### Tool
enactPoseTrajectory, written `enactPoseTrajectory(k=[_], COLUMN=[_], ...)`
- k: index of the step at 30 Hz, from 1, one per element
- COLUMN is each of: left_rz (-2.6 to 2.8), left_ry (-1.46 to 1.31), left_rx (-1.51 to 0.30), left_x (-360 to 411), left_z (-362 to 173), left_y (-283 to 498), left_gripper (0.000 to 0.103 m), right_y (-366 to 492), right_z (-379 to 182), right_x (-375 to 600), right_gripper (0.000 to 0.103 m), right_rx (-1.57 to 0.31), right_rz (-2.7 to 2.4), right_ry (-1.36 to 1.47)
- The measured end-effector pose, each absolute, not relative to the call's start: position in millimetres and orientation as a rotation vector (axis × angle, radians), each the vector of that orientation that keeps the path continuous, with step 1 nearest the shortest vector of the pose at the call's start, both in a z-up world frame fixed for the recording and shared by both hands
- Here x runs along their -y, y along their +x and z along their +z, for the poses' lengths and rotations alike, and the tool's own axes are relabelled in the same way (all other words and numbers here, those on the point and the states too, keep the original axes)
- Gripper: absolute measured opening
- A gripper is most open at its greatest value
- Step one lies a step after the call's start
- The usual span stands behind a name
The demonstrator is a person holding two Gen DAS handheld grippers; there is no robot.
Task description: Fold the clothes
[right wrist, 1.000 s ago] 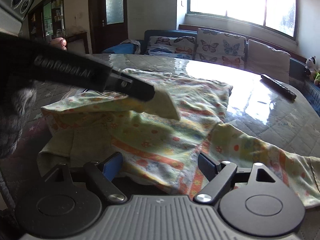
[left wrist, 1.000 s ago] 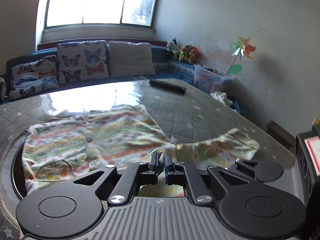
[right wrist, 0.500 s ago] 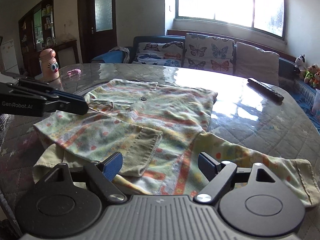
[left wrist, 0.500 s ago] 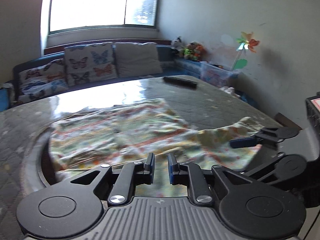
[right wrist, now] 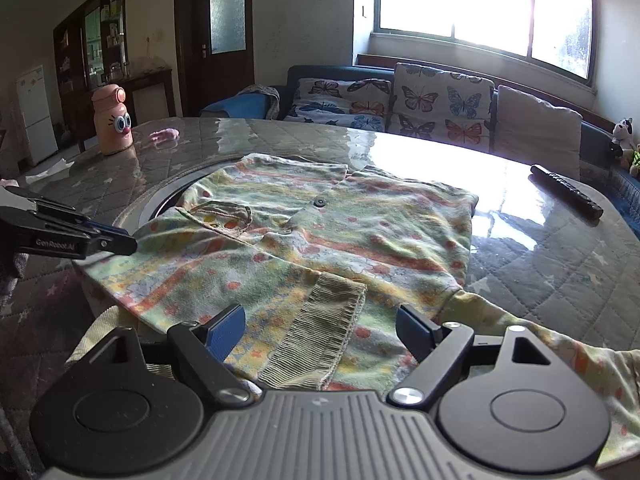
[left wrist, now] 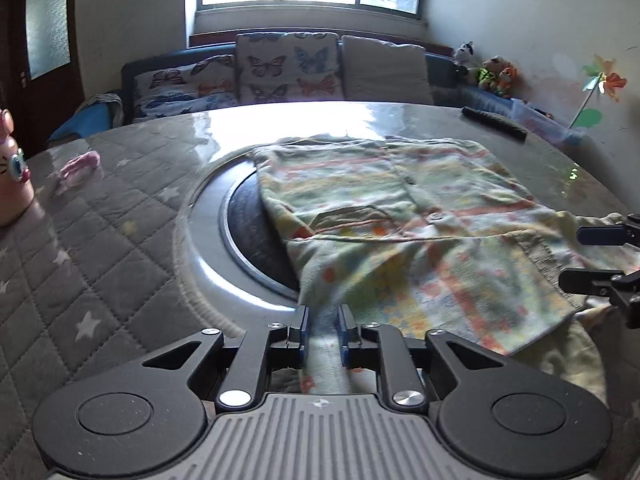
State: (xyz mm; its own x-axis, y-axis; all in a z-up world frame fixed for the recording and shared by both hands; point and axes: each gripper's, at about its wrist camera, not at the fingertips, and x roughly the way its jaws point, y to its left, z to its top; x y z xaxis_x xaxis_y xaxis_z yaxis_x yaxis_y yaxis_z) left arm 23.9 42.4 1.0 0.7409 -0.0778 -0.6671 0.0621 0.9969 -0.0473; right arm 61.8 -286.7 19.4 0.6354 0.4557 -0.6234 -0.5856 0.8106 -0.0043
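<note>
A small flowered, striped cardigan (left wrist: pixel 404 216) lies flat on the quilted table; it also shows in the right wrist view (right wrist: pixel 320 236). One sleeve is folded across its front, with the ribbed cuff (right wrist: pixel 320 336) near me. The other sleeve (right wrist: pixel 560 344) trails out to the right. My left gripper (left wrist: pixel 323 322) is slightly open at the garment's left fold edge, with cloth lying between its jaws. It shows from the side in the right wrist view (right wrist: pixel 120 240). My right gripper (right wrist: pixel 320 328) is open wide, just above the cuff, holding nothing.
A round inset turntable (left wrist: pixel 240 232) sits under the cardigan's left side. A black remote (right wrist: pixel 566 190) lies at the far right of the table. A pink bottle (right wrist: pixel 112 120) and a small pink object (right wrist: pixel 164 134) stand at the far left. A sofa with butterfly cushions (left wrist: pixel 288 68) is behind.
My left gripper carried the sleeve over the garment's front, let it go and swung left to the fold edge, its jaws parting a little. My right gripper stayed open.
</note>
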Motion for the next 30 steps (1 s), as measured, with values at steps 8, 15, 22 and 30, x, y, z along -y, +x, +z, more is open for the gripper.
enactPoseTrajectory(k=[8,15,22,30], left_rz=[-0.065,-0.034,0.001,0.017], left_ry=[0.001,0.077,0.139,0.184], left_rx=[-0.670,-0.674,-0.683,-0.664], left_x=[-38,-27,-27,-35], left_z=[15,5,-5,-11], left_y=[38,55,56,24], left_gripper=[0.052,0.086,0.089,0.101], right_y=[77,105,111,70], right_z=[21,12,0,7], right_x=[282,280,286,287], right_gripper=[0.093,0.101,0.103,0.103], right_rx=[-0.636,-0.675,-0.719,-0.675], right_rz=[0.550,0.431,0.375,0.450], right_ry=[-0.224,-0.209,-0.227,-0.262])
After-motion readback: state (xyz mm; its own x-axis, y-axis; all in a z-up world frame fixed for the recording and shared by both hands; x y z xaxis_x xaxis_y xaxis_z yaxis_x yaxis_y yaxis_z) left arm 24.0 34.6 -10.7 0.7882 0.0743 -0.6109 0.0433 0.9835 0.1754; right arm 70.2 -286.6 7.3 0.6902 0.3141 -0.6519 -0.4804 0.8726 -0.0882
